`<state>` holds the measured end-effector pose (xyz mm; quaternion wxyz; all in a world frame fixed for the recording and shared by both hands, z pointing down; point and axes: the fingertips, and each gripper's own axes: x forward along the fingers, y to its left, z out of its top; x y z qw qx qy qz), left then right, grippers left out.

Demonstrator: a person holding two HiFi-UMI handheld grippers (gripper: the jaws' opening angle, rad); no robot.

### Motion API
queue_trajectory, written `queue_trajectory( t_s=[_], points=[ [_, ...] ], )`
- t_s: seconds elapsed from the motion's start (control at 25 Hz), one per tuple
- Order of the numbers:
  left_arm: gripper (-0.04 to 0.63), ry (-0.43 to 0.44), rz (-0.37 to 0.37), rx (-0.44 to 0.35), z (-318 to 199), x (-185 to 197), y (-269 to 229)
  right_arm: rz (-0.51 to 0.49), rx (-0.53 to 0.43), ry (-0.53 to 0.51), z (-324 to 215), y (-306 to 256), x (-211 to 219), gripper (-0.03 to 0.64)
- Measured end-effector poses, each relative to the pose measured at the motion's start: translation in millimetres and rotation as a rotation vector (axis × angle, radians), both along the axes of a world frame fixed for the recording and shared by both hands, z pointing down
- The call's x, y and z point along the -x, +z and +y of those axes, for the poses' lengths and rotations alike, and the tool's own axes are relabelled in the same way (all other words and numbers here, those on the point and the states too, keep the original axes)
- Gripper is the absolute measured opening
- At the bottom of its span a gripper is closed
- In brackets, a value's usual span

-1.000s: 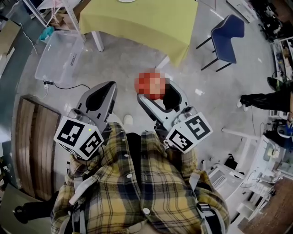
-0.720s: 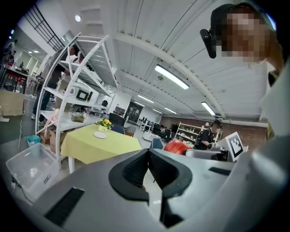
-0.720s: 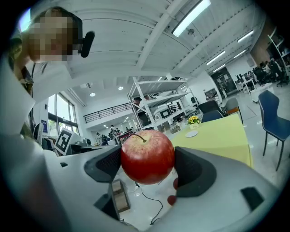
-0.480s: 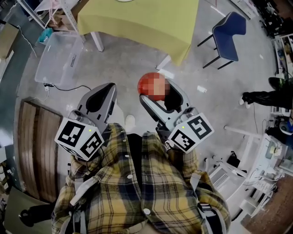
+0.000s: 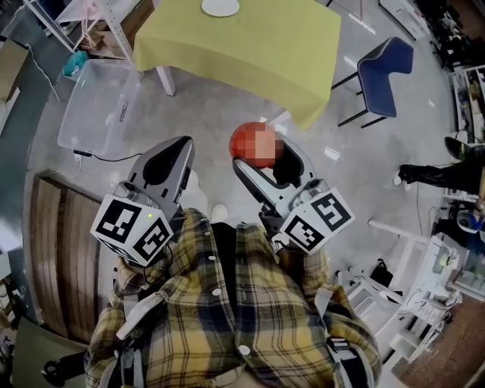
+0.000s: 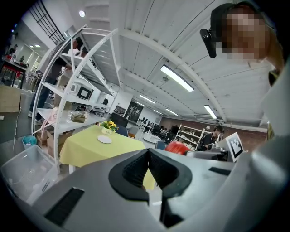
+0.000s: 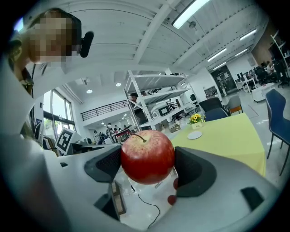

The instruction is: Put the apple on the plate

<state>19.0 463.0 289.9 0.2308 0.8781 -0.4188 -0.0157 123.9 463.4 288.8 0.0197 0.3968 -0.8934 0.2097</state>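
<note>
Right gripper view: apple (image 7: 147,156) stem-up in right claw (image 7: 147,165).

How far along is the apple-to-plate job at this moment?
Done: the apple is picked up, clamped between the right gripper's jaws. In hand: it is held above the floor, short of the yellow table. Left: reach the table and set the apple on the white plate, which sits empty on it. The left gripper is shut and holds nothing.
</note>
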Motion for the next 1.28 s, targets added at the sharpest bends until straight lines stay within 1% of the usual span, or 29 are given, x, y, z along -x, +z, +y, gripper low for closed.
queue_trajectory(
  t_s=[0.12,0.32,0.6,0.76,0.92,1.28],
  points=[
    [0.008,0.002,-0.002,-0.001,-28,21,0,0.004,0.004,-0.005,-28,0,22,0.364],
    [0.008,0.019,0.001,0.012,-71,52,9,0.013,0.014,0.016,-71,6,52,0.364],
    [0.008,0.079,0.013,0.021,-112,74,22,0.009,0.026,0.077,-111,16,75,0.364],
    [0.008,0.097,0.026,0.033,-129,77,22,0.016,0.052,0.090,-124,18,79,0.365],
    [0.008,0.095,0.029,0.061,-152,81,29,0.027,0.077,0.100,-151,22,79,0.364],
    [0.008,0.039,0.027,0.086,-220,94,38,0.047,0.090,0.072,-232,30,81,0.365]
  ],
)
